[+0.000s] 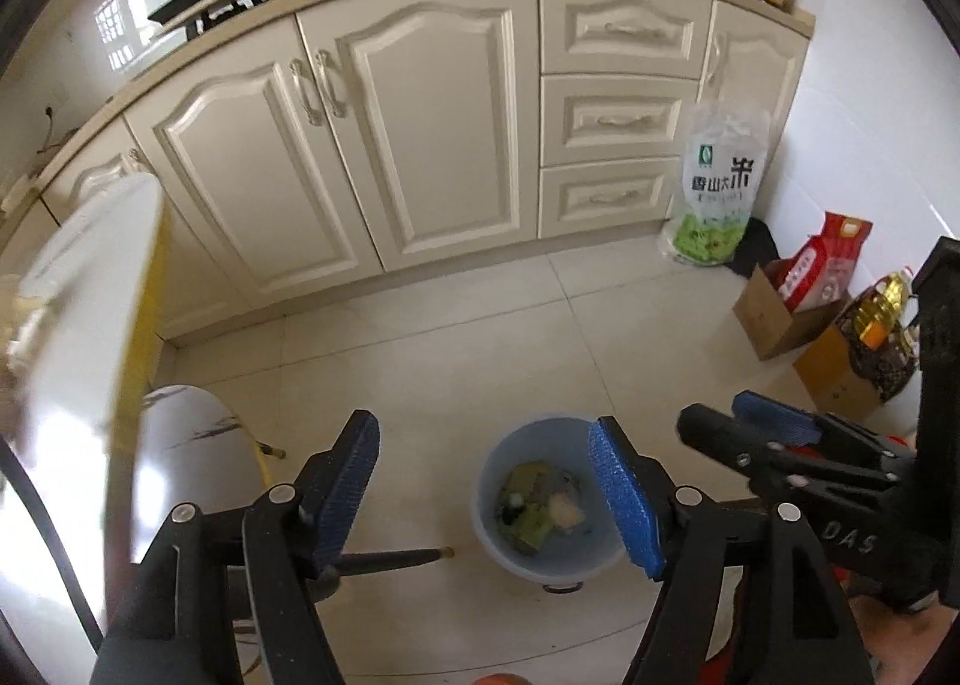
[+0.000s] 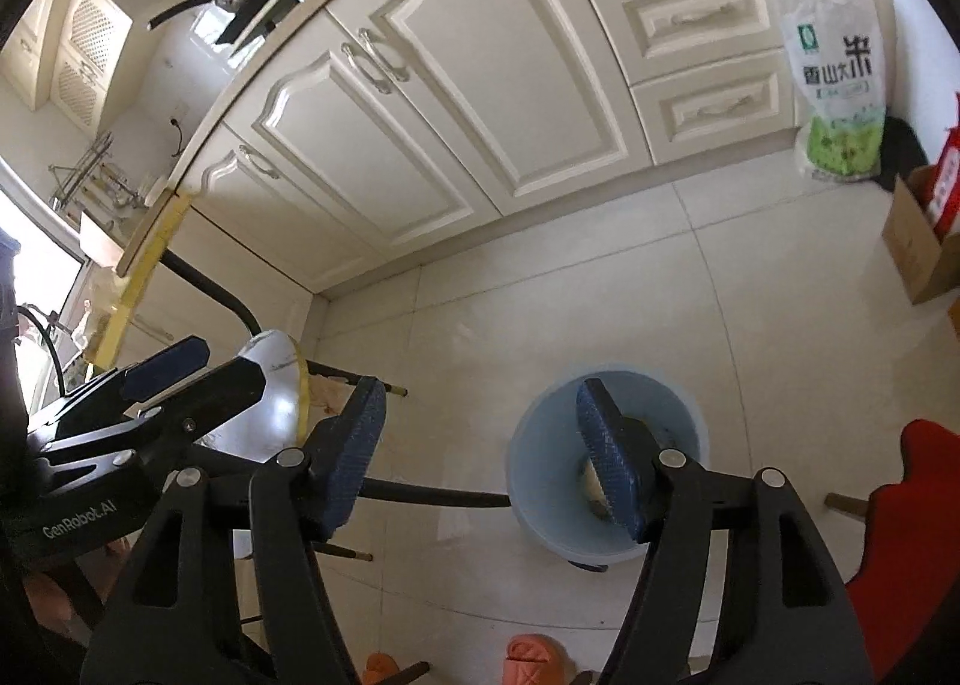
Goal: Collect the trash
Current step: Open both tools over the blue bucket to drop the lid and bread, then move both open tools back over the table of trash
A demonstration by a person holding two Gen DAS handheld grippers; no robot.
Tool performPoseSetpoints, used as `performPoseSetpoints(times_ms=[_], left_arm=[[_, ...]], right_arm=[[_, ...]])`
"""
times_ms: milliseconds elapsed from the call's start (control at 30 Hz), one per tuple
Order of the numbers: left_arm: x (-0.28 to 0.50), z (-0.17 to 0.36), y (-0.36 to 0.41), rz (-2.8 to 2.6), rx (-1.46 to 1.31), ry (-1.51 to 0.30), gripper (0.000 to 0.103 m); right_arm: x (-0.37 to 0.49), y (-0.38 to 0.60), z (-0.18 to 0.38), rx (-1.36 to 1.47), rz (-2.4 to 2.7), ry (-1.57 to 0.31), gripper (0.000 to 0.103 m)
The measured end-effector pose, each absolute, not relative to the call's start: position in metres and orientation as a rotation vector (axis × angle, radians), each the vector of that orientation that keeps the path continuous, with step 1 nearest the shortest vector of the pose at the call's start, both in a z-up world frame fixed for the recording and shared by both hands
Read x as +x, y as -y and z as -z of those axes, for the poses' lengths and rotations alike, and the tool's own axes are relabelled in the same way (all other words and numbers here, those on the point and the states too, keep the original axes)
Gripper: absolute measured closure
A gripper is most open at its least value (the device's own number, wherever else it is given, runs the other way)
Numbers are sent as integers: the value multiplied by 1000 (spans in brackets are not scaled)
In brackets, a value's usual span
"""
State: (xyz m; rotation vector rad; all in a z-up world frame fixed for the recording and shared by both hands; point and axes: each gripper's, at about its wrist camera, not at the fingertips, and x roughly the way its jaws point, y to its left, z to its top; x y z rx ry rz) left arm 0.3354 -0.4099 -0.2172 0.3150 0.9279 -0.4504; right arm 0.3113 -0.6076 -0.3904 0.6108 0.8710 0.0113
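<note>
On the right gripper (image 1: 774, 421), "OAS" shows, jaws apart.

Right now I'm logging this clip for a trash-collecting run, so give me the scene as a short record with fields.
place: kitchen, tiled floor, cream cabinets
bin: blue bin on the floor, open top
bin contents: scraps inside, green and pale pieces
left gripper: open, holds nothing, above the bin
right gripper: open, holds nothing, above the bin
nearby: rice bag leaning on the drawers, cardboard boxes by the wall, stool beside the bin
</note>
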Motion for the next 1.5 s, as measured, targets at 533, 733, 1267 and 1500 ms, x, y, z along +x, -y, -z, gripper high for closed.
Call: performPoseSetpoints(times_ms=[533,733,1267,1500], left_arm=[[169,74,262,388,176,-588,14],[81,33,170,242,148,-416,1],[-122,28,16,-33,18,-182,1],[-138,40,-11,-93,-32,-181,1]], right_arm=[[223,515,196,373,-3,-572,15],[197,438,129,253,-42,-443,3],[156,230,44,-2,-242,-199,0],[162,172,47,-75,-285,-206,0]])
